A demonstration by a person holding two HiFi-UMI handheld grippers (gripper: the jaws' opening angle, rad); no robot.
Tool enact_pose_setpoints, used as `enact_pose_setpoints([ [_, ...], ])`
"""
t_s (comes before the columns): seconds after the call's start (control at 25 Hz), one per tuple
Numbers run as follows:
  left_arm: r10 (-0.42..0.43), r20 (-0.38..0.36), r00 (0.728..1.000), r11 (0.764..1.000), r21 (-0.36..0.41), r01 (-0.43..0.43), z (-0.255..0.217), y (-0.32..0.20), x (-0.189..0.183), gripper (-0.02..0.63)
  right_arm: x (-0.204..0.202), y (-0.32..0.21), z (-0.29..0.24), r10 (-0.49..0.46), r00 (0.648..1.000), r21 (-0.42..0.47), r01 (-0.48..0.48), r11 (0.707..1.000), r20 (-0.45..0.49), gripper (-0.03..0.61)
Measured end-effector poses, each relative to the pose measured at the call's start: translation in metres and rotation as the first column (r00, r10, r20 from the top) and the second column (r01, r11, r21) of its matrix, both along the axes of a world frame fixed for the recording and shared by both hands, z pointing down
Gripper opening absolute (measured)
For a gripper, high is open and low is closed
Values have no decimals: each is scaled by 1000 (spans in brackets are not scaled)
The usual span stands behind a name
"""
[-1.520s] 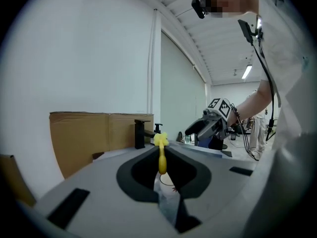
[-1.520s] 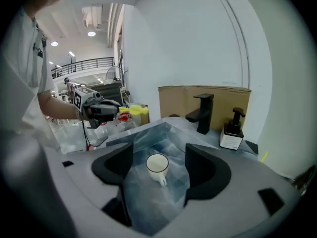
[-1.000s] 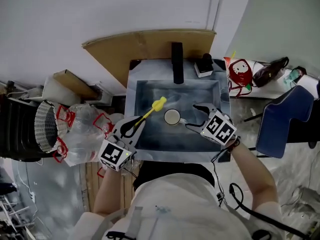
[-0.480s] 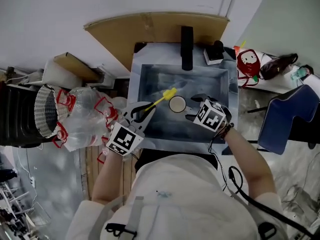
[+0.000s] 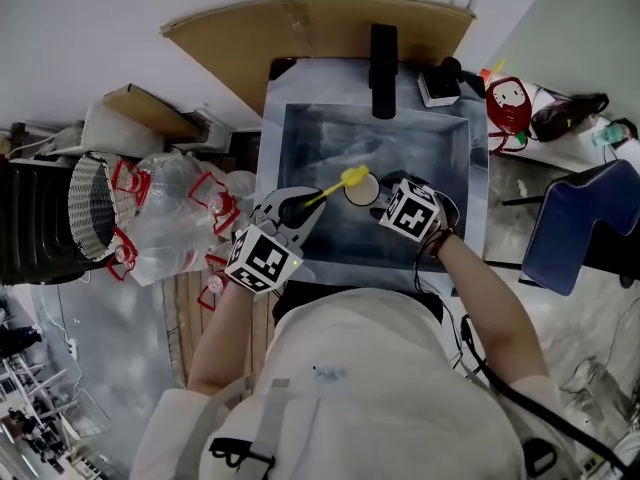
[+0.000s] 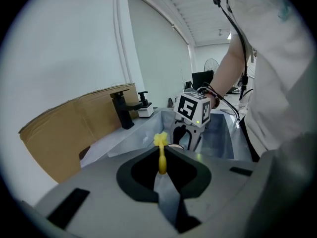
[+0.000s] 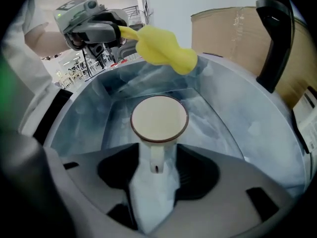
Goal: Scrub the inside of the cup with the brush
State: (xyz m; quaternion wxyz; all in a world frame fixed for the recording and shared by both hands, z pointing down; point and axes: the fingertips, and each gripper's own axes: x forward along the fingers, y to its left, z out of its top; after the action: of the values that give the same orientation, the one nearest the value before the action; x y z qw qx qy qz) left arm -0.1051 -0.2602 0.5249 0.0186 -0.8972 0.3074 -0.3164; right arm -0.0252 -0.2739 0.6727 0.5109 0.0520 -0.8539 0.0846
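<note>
Cup — round, cream, handle between right claw (just closing, not gripping); left claw clamps yellow brush.

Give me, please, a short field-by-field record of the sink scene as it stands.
setting: grey sink with black faucet
cup: upright on the sink floor, handle toward the right claw
left claw: shut on the yellow brush
right claw: open, jaws just been closing, cup handle between them, not pressed
scrubbing: not begun; brush head in the air beside the cup, not inside
</note>
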Motion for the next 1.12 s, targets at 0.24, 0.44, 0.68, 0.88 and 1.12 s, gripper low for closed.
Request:
enact_pose_setpoints([
  [0.24,12,5,1000,1000,-23,-12,6,0,3,35,4,-3,5,-1,999,37,2,999,-38,69],
  [0.44,33,16,999,998,-53,-32,11,6,6,35,5,0,5,4,999,43,-3,999,-43,67],
  [0.68,98,64,993,993,-72,-93,15,18,15,35,21,13,5,9,997,35,-7,999,-75,66],
  [0.88,218,158,963,974,-93,-205,20,23,34,35,30,24,5,19,997,36,-16,999,-74,66],
  [1.12,323,241,915,940,-194,-281,25,23,48,35,35,26,5,28,998,31,-26,999,-62,66],
])
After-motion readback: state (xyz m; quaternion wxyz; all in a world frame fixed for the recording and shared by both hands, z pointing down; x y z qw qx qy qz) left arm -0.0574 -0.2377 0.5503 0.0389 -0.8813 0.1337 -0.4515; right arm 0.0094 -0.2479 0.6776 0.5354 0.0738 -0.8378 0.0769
